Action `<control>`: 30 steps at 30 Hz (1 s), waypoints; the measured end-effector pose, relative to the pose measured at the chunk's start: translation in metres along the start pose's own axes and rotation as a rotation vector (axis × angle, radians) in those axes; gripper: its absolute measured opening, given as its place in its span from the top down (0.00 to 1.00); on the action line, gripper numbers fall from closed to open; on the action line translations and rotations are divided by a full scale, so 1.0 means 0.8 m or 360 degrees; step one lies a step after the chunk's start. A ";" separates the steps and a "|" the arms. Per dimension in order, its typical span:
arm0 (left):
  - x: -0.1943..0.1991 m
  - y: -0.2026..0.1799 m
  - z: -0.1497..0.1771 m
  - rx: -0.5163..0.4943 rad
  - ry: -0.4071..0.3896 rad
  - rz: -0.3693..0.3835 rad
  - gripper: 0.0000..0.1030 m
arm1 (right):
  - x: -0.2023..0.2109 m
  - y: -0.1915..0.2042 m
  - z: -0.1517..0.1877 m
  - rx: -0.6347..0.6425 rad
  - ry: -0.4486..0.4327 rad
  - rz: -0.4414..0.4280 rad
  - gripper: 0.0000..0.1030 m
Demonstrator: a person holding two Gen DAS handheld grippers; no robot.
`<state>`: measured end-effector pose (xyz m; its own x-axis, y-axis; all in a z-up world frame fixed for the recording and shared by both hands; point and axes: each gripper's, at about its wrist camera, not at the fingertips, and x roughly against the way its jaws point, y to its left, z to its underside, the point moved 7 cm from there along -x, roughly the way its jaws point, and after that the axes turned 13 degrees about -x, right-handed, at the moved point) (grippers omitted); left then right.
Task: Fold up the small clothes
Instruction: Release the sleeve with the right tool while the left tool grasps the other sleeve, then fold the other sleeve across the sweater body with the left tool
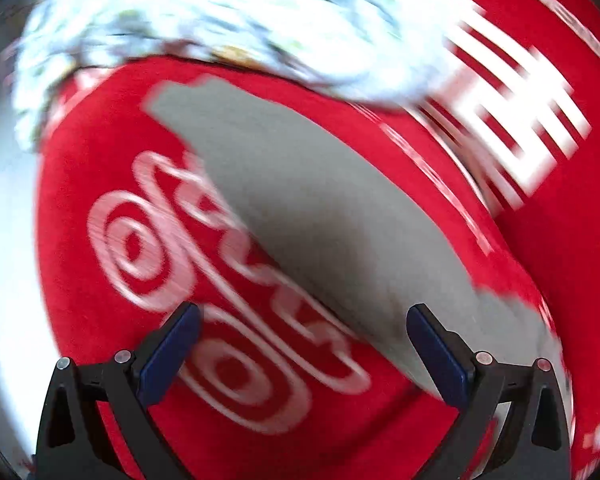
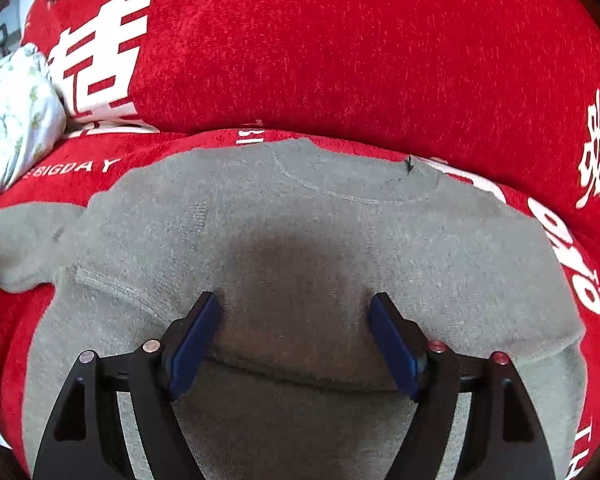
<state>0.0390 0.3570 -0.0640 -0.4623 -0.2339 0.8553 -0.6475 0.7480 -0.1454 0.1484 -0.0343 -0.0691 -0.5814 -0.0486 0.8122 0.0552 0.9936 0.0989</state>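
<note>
Grey sweater [image 2: 300, 240] lies flat on the red cover [image 2: 340, 48], collar at upper centre of the right view, long axis vertical. Right gripper [image 2: 294, 312], jaws released, hovers above its midsection. Left gripper [image 1: 302, 332], likewise spread and empty, appears to approach a sleeve, though blur obscures this.
</note>
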 end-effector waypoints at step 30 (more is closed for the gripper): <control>-0.012 0.028 -0.122 -0.0036 -0.0028 0.0127 0.90 | 0.003 -0.009 0.001 -0.0075 0.0017 -0.0061 0.18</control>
<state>0.0880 0.4369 -0.0267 -0.5224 -0.1838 0.8327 -0.5946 0.7784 -0.2013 0.1457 -0.0411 -0.0681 -0.5753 -0.0876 0.8132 0.0715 0.9851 0.1567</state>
